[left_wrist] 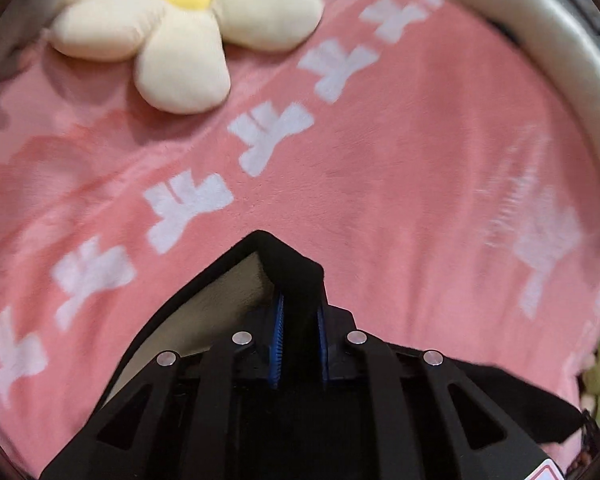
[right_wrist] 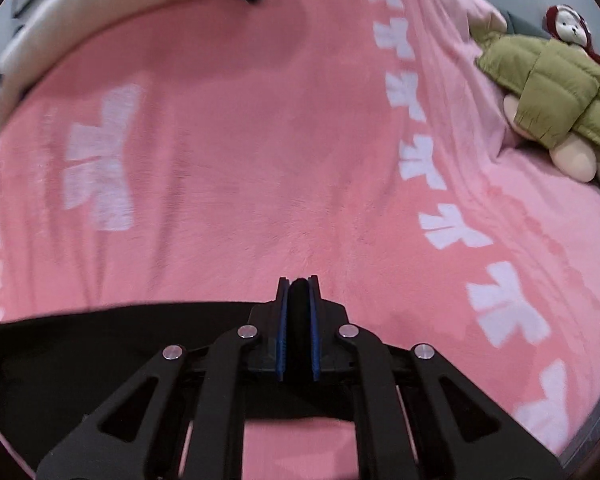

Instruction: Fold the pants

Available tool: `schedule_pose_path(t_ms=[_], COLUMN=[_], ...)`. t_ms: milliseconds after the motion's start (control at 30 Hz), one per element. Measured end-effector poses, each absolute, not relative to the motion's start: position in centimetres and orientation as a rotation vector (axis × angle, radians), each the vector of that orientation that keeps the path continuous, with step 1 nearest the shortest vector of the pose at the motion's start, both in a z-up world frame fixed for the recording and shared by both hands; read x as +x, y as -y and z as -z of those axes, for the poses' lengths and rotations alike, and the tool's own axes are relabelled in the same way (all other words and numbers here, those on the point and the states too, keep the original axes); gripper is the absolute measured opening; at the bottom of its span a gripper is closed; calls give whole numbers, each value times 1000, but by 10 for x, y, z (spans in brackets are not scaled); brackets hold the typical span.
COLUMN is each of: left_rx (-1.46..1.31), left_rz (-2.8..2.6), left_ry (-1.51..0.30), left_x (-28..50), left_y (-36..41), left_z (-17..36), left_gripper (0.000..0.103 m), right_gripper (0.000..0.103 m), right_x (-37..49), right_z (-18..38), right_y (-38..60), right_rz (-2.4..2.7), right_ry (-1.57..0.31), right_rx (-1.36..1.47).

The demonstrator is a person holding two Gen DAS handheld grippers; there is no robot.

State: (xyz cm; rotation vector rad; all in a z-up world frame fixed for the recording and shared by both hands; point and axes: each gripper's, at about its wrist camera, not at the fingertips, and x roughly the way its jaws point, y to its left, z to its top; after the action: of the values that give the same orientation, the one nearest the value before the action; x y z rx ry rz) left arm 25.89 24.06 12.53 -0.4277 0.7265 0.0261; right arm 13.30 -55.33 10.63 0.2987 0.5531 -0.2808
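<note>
The black pants (left_wrist: 288, 264) have a tan inner lining. In the left wrist view my left gripper (left_wrist: 300, 312) is shut on a raised corner of them, and the cloth peaks up above the jaws and trails down to both sides. In the right wrist view my right gripper (right_wrist: 299, 288) is shut on another edge of the black pants (right_wrist: 100, 344), which stretch away to the left as a dark band above the pink blanket (right_wrist: 260, 140). Both grippers hold the cloth lifted off the bed.
A pink blanket with white bow prints (left_wrist: 400, 140) covers the bed. A cream flower-shaped plush (left_wrist: 180, 32) lies at the far left. A plush doll in a green coat (right_wrist: 556, 88) lies at the right. A white padded bed edge (left_wrist: 572, 52) curves along the far side.
</note>
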Motion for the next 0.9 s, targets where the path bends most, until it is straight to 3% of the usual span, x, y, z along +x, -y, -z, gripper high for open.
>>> schedule_pose_path(t_ms=[100, 267, 333, 433, 467, 533, 567, 667, 900], left_rx=[-434, -383, -383, -522, -608, -725, -776, -880, -1056], left_rz=[8, -29, -53, -93, -90, -79, -82, -63, -28], left_ry=[-720, -824, -889, -926, -900, -854, -831, -802, -893], left_x=[192, 137, 121, 101, 90, 74, 68, 64, 103], left_y=[-257, -272, -278, -293, -297, -299, -298, -286, -261], left_z=[-142, -106, -78, -50, -46, -48, -50, -51, -21], left_gripper=[10, 12, 21, 29, 35, 58, 71, 81, 79], right_gripper=[8, 11, 19, 23, 28, 53, 54, 55, 57], right_x=[89, 46, 37, 14, 3, -18, -24, -41, -50], right_z=[-101, -46, -26, -21, -26, -37, -40, -46, -21], right_y=[548, 550, 548, 543, 541, 535, 530, 512, 482], right_rz=[267, 297, 333, 401, 407, 421, 424, 385, 236], right_ry=[-549, -679, -736, -723, -697, -638, -623, -602, -648], right_rx=[293, 305, 289, 289, 311, 341, 338, 363, 550])
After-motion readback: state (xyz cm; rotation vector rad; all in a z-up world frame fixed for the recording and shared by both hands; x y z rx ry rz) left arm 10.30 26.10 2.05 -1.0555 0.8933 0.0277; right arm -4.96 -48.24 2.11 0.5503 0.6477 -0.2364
